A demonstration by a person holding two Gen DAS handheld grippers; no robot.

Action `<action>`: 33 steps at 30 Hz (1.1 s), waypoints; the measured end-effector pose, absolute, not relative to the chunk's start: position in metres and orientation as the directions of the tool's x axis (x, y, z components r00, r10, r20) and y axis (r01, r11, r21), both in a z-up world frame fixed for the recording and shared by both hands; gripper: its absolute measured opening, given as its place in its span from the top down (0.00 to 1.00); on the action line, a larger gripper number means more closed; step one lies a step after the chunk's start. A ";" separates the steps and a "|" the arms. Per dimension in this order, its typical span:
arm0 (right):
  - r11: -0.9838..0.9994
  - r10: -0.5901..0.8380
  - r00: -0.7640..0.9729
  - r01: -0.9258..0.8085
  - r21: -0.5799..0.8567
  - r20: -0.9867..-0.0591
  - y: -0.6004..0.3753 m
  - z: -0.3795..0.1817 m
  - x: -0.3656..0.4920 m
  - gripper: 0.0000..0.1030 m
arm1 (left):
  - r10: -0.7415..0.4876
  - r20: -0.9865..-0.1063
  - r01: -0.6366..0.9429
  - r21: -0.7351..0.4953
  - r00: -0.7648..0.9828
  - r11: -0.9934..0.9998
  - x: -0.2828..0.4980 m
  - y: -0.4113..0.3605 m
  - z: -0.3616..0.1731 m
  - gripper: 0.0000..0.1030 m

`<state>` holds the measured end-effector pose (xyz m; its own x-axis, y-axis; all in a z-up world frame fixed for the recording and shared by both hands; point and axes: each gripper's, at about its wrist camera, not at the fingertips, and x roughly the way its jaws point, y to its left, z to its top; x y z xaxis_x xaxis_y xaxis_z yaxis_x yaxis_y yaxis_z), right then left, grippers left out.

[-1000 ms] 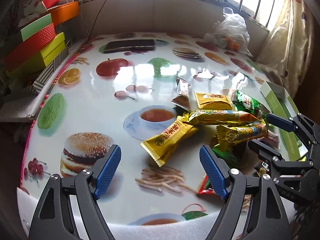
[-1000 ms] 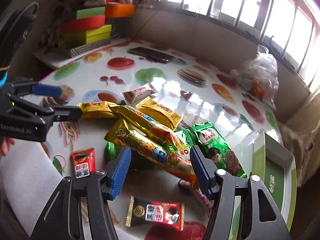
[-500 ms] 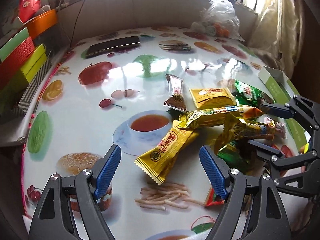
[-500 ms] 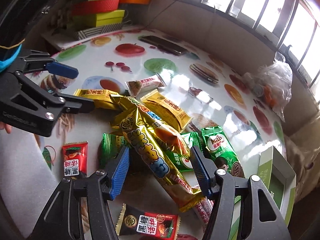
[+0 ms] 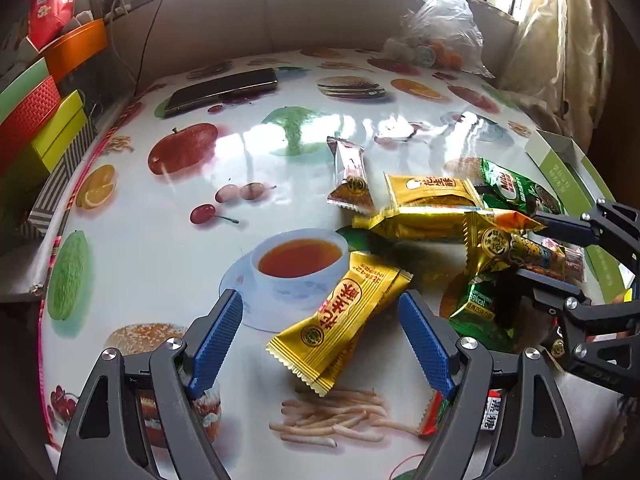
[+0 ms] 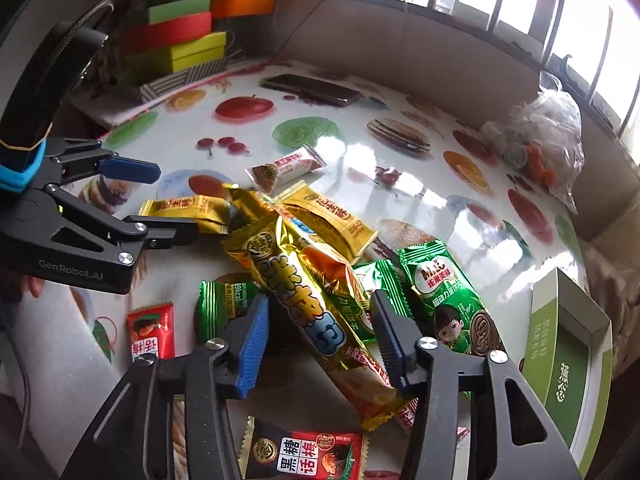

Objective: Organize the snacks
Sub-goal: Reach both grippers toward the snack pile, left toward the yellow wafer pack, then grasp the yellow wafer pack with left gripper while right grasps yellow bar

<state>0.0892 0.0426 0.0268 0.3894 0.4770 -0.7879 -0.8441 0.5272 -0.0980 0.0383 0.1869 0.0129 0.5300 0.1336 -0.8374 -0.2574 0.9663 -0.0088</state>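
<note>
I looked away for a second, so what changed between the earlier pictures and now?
The right gripper fingers are closing around the long gold snack bar; the left gripper has neared the yellow packet, fingers wide. The other snacks and phone stayed put.

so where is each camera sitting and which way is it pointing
Left wrist: on the left gripper, looking down and forward at the yellow packet between its closing fingers; the right gripper enters from the right.
Right wrist: on the right gripper, looking down at the long gold packet between its closing fingers; the left gripper and a fingertip show at left.
Shared: snack pile, phone, green box, plastic bag.
</note>
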 end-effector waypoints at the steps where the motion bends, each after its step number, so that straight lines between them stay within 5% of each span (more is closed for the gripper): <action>1: 0.531 0.477 0.389 -0.842 -0.095 -0.788 0.042 0.027 0.090 0.58 | 0.137 -0.839 -0.256 -0.004 0.527 0.967 0.040 0.187 0.013 0.31; 6: 0.539 0.483 0.386 -0.839 -0.082 -0.786 0.041 0.027 0.091 0.61 | 0.134 -0.840 -0.226 0.015 0.526 0.974 0.043 0.180 0.010 0.32; 8: 0.542 0.484 0.388 -0.837 -0.079 -0.784 0.040 0.028 0.091 0.63 | 0.134 -0.845 -0.225 0.017 0.517 0.974 0.045 0.181 0.008 0.45; 12: 0.551 0.490 0.389 -0.832 -0.069 -0.780 0.039 0.029 0.092 0.65 | 0.137 -0.848 -0.230 0.018 0.512 0.973 0.046 0.180 0.005 0.48; 18: 0.569 0.500 0.393 -0.821 -0.049 -0.772 0.035 0.031 0.093 0.68 | 0.146 -0.843 -0.229 0.027 0.518 0.973 0.047 0.178 0.007 0.72; 33: 0.606 0.525 0.395 -0.796 0.005 -0.754 0.024 0.039 0.090 0.76 | 0.129 -0.827 -0.228 0.001 0.548 0.974 0.038 0.168 0.020 0.74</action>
<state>0.0899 0.0241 0.0390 0.3945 0.5251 -0.7540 -0.7958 0.6055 0.0054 0.0378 0.1677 0.0200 0.5477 0.1289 -0.8267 -0.2279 0.9737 0.0008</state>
